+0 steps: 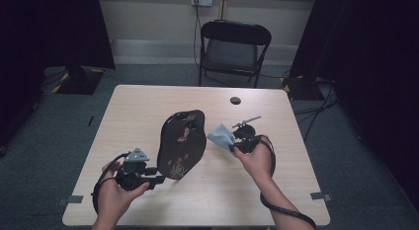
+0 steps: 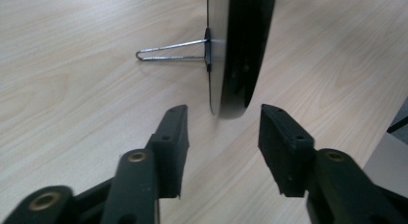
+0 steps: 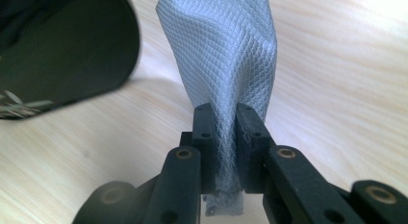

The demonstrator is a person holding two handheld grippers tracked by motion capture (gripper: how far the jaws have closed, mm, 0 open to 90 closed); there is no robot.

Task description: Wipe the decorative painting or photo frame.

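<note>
Your right gripper (image 3: 225, 120) is clamped on the grey cloth (image 3: 221, 51), left gripper (image 2: 223, 137) jaws apart just short of the black tray (image 2: 240, 46) standing on edge.

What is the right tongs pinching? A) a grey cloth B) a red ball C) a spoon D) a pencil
A: in the right gripper view the right tongs are squeezed shut on a grey cloth with a criss-cross weave, which stands up from between them.
</note>
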